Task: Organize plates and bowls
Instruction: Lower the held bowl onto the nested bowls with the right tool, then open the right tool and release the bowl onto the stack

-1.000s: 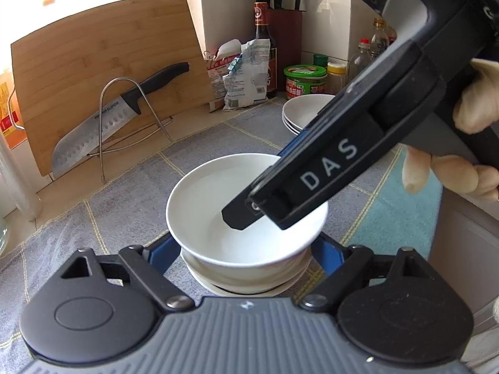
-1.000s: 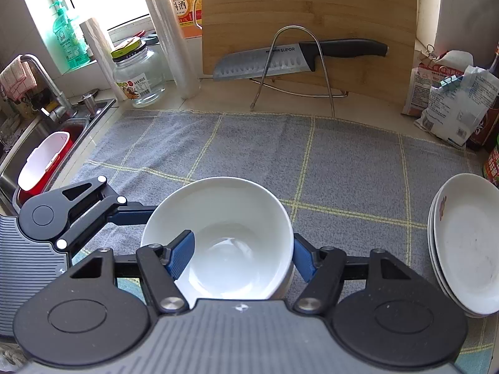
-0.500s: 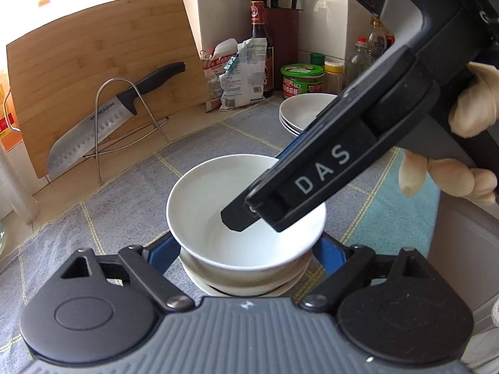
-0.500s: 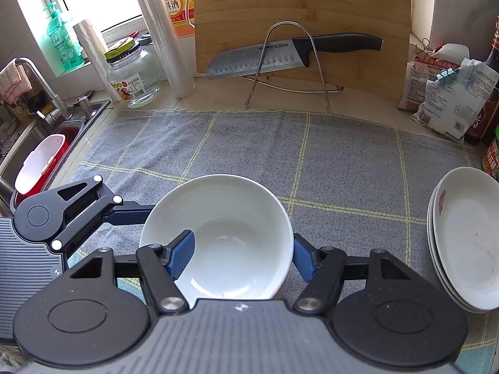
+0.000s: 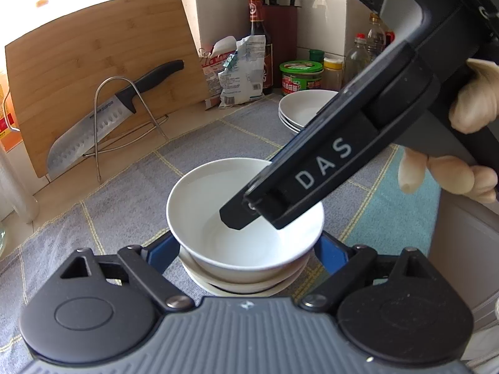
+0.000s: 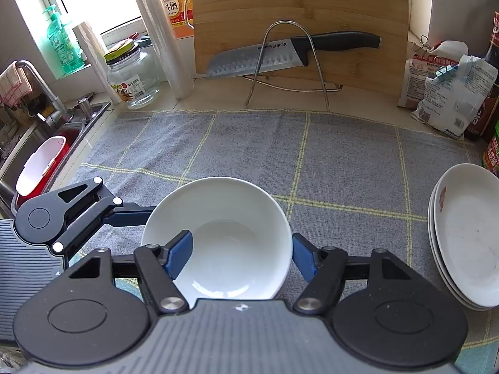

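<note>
The top bowl [image 6: 223,243] sits nested on a stack of bowls [image 5: 243,283] on the grey cloth [image 6: 312,155], near the counter's front edge. The right claw [image 6: 240,254] grips its wall: one blue finger [image 6: 179,257] presses inside the bowl, the other sits against the outside, and the jaws are just starting to ease apart. The left claw [image 5: 244,246] straddles the stack from the bowl's left side, its jaws opening, and neither blue pad touches the china. A stack of plates [image 6: 464,233] lies well to the bowl's right on the same cloth. Beyond the bowl, a knife [image 6: 293,53] rests in a wire rack against a board [image 6: 299,6].
</note>
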The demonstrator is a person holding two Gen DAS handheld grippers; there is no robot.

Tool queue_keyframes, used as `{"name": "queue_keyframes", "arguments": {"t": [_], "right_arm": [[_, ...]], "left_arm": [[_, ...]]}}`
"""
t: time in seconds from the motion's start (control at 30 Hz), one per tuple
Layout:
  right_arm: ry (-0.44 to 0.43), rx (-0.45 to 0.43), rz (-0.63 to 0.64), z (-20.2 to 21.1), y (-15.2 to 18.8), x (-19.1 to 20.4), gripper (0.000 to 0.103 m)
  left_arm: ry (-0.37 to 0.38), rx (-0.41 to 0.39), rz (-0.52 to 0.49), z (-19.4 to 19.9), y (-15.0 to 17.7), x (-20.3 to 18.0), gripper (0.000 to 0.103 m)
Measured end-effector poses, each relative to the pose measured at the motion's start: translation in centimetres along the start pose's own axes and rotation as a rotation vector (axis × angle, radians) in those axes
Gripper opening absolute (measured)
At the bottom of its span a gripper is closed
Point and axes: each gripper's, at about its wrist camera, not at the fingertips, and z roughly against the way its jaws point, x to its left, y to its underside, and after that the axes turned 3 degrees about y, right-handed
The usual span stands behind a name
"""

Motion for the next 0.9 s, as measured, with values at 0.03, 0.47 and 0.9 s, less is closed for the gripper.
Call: {"name": "queue_keyframes", "arguments": {"t": [0.03,0.47,0.9], "right_arm": [[0.001,-0.002,0.001,0.0,0.0,0.0,0.074],[-0.002,-0.034,-0.016,0.6,0.1,-0.2,0.09],[0.045,-0.155,0.023,3.9,0.6,-2.8,0.103]], "left_arm": [[-0.007,-0.002,-0.004,0.0,0.0,0.0,0.095],[0.022,-0.081,-0.078,1.6,-0.1,-0.7,0.099],[-0.045,-0.144,-0.054,4.3,0.8,1.5,0.1]]}}
